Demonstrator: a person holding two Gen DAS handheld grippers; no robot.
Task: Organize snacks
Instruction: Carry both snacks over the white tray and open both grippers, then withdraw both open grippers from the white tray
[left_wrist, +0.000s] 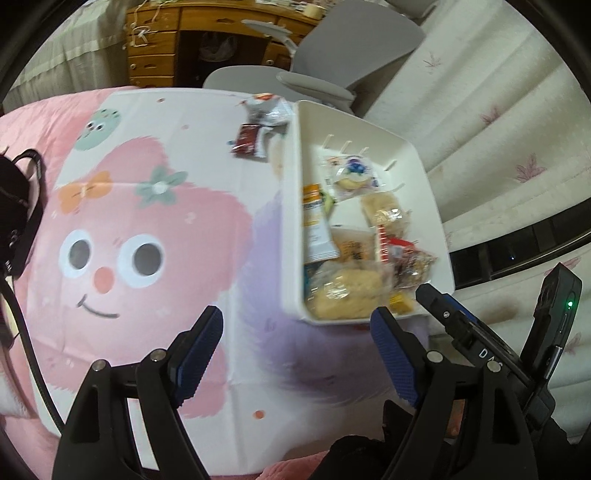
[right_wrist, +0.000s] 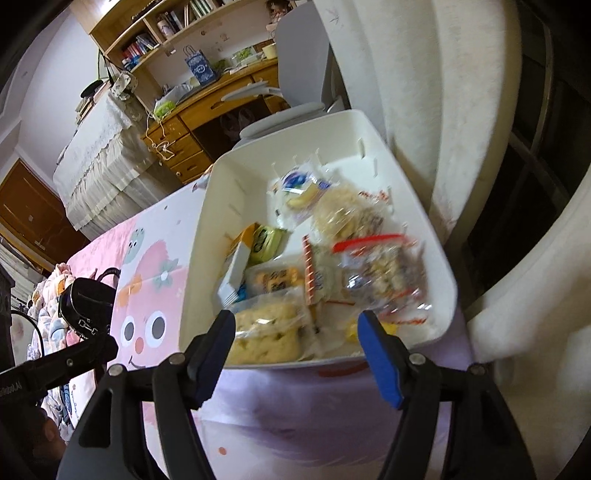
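A white plastic bin (left_wrist: 291, 221) stands on the cartoon-print cloth (left_wrist: 147, 221) and holds several wrapped snacks, among them a bread packet (left_wrist: 347, 291) at its near end. Two loose packets lie on the cloth beyond the bin's far left corner: a dark red one (left_wrist: 247, 140) and a white one (left_wrist: 267, 109). My left gripper (left_wrist: 295, 343) hovers open over the cloth, just short of the bin's near left corner, with nothing between its fingers. My right gripper (right_wrist: 297, 328) is open above the near rim of the bin (right_wrist: 207, 236), over the bread packet (right_wrist: 266, 332), and holds nothing.
A black bag (left_wrist: 14, 206) with a strap lies at the cloth's left edge. A grey office chair (left_wrist: 354, 48) and a wooden desk (left_wrist: 166, 37) stand beyond the far end. White floral fabric (left_wrist: 498, 129) rises right of the bin.
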